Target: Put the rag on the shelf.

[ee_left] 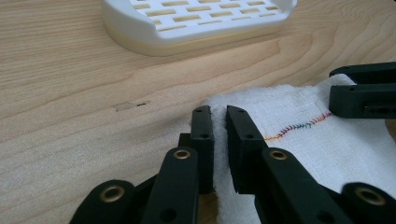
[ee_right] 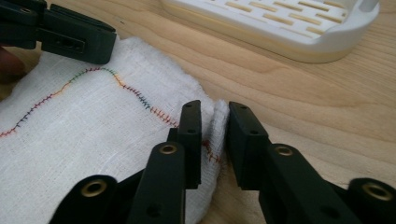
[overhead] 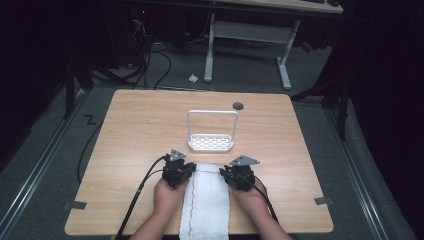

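A white cloth (overhead: 205,200) with a multicoloured stitched line lies flat on the wooden table, running from its middle to the front edge. My left gripper (ee_left: 219,119) pinches the cloth's far left corner between nearly closed jaws. My right gripper (ee_right: 215,114) has a raised fold of the cloth's (ee_right: 84,126) far right corner between its jaws, and they press on it. In the high view the left gripper (overhead: 187,167) and right gripper (overhead: 226,172) sit at the cloth's two far corners, each held by a hand. The other gripper (ee_left: 362,93) lies across the cloth (ee_left: 299,154) in the left gripper view.
A white slotted tray with a tall wire handle (overhead: 211,142) stands just beyond the cloth, close to both grippers. A small dark round spot (overhead: 238,105) sits near the table's far edge. Bare wood (overhead: 130,140) spreads left and right. Cables trail off the front.
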The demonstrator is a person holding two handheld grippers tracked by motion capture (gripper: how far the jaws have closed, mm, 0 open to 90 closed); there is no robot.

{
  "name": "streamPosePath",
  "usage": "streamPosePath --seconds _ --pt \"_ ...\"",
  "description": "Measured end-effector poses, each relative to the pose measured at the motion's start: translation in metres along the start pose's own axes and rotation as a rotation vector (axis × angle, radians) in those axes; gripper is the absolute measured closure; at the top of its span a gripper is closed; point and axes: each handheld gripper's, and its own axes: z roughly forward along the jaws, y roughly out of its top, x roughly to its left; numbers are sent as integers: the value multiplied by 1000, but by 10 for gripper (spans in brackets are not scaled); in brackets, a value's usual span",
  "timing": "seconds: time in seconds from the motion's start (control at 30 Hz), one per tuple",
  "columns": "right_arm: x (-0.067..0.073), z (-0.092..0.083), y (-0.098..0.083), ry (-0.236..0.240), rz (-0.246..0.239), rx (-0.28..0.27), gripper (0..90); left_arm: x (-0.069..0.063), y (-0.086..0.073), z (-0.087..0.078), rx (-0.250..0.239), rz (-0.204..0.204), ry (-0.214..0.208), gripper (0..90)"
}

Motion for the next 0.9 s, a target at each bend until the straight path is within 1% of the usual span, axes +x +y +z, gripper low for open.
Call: streamPosePath --seconds 0.13,0.17,0.23,0.27,0.37,0.4,0.5,0.6,0.63,0.7,0.8,0.87,0.9 --pt "1 0 0 16 -8 0 833 0 0 0 2 -1 -2 820" --pt "0 1 0 24 -2 2 846 0 0 0 1 0 -1 821" --pt "-1 1 1 33 0 3 854 0 0 0 0 1 2 823" --pt "-1 1 1 37 -9 2 856 -1 0 -1 -2 3 6 826" --pt "0 0 1 38 -24 -12 858 -1 -3 -6 -51 0 1 833" --pt "1 -1 2 37 -30 -19 859 0 -4 -7 -56 -3 -2 835" --pt "5 -4 3 22 -42 -52 859 0 -4 -9 -67 2 -4 837" --pt "10 -8 4 10 -63 -96 857 0 -3 -14 -89 -17 -19 836" --pt "11 -10 4 14 -62 -115 857 0 -2 -18 -111 -7 -13 836" --pt "15 -16 6 15 -69 -150 857 -2 2 -24 -145 -6 -8 835" --pt "19 -24 12 17 -74 -200 857 -7 10 -34 -185 3 0 835" --pt "21 -29 16 9 -86 -220 857 -10 14 -39 -208 10 -1 835" --pt "22 -31 19 5 -100 -232 857 -11 16 -42 -220 14 0 835"
